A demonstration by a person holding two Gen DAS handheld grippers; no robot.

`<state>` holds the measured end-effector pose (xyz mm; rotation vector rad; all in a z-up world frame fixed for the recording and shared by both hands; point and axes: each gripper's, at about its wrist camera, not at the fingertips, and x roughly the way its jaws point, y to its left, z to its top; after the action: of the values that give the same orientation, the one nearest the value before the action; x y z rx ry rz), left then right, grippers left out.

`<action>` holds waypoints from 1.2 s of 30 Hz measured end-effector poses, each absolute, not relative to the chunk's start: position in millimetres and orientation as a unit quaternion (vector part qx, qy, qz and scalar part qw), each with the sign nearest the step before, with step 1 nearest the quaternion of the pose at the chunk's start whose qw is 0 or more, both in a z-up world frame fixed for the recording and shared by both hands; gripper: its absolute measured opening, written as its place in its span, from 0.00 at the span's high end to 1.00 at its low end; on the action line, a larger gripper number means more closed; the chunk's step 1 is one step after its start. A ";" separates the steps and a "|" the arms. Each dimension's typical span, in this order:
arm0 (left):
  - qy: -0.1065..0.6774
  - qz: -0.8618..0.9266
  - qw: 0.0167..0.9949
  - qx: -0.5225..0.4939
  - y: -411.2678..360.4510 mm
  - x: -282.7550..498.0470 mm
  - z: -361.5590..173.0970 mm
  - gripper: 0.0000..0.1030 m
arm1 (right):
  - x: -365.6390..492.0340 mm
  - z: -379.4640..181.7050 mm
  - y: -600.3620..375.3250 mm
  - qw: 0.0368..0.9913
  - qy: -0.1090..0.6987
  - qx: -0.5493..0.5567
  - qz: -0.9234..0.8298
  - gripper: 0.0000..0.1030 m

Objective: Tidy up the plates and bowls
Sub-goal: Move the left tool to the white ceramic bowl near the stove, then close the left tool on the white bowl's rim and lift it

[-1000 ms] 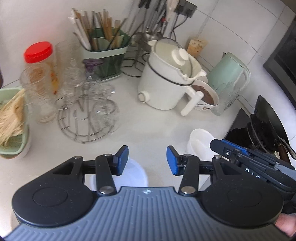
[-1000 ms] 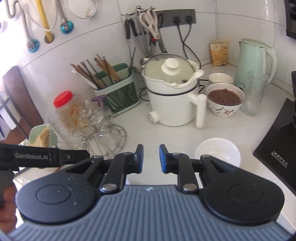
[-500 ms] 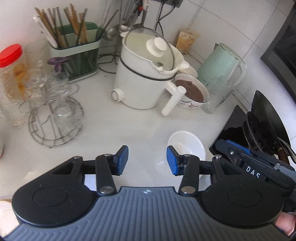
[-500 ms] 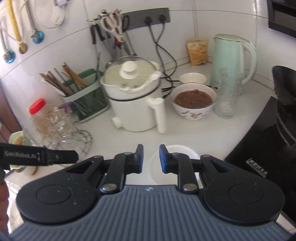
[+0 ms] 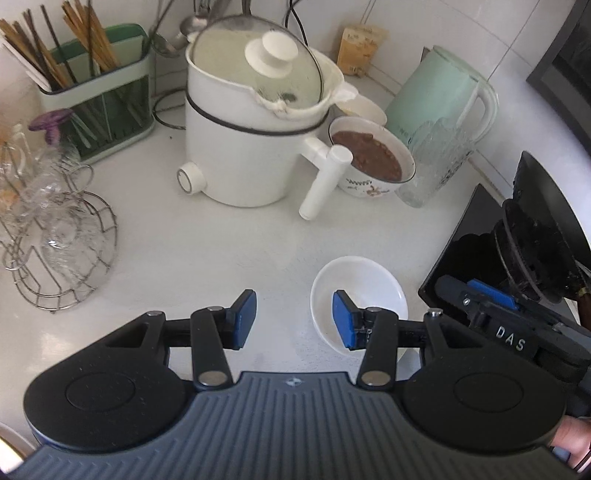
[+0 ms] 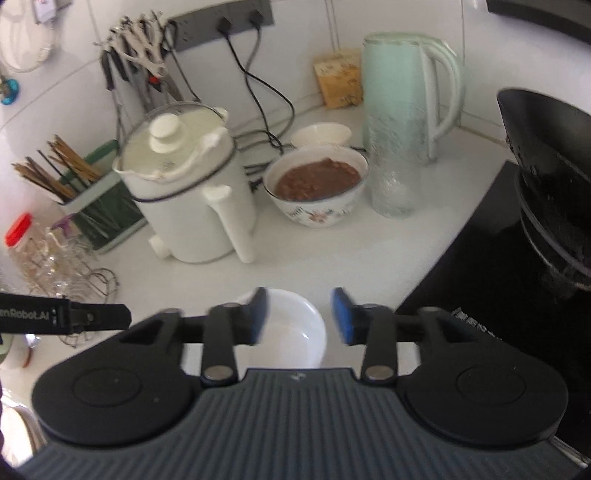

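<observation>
white and empty, the small bowl sits on the near part of the table, just left of the black cooktop. right gripper hangs over it, its fingers just opened to a middling gap, one over the bowl's left rim, gripping nothing. left gripper hovers beside the bowl, fingers equally parted, empty. farther back stand a white pot and a bowl of brown food.

White tiled wall with a socket strip behind a white counter.
</observation>
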<state>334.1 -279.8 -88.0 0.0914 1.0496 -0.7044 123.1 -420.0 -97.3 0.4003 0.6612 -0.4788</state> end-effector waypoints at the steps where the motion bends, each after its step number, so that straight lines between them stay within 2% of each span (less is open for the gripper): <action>1: 0.496 -0.328 0.803 0.042 -283.2 335.4 -91.6 0.50 | 122.1 -100.6 -422.1 0.898 0.320 0.196 -0.230 0.49; 13: 0.536 -0.356 0.764 0.048 -323.7 362.7 -144.1 0.50 | 128.8 -144.3 -440.7 0.878 0.353 0.210 -0.248 0.49; 26: 0.570 -0.363 0.736 0.031 -343.1 371.1 -176.2 0.52 | 130.7 -171.8 -450.9 0.855 0.371 0.259 -0.255 0.50; 30: 0.576 -0.359 0.734 0.032 -345.1 369.9 -182.9 0.62 | 131.1 -173.1 -452.2 0.855 0.366 0.274 -0.246 0.53; 32: 0.575 -0.352 0.737 0.032 -345.2 370.1 -184.7 0.75 | 133.5 -175.6 -452.1 0.854 0.369 0.279 -0.238 0.63; 33: 0.572 -0.346 0.743 0.035 -344.8 370.1 -184.5 0.78 | 134.8 -176.9 -451.7 0.854 0.370 0.283 -0.233 0.65; 35: 0.569 -0.341 0.747 0.032 -342.9 371.4 -184.4 0.86 | 137.6 -179.3 -450.2 0.854 0.373 0.289 -0.220 0.79; 36: 0.572 -0.341 0.746 0.026 -341.6 372.8 -184.8 0.87 | 138.6 -180.4 -449.3 0.855 0.372 0.293 -0.213 0.81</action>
<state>372.8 -341.6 -184.8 0.0579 1.2508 -0.7460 138.7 -449.3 -180.4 0.6160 0.7832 -0.4473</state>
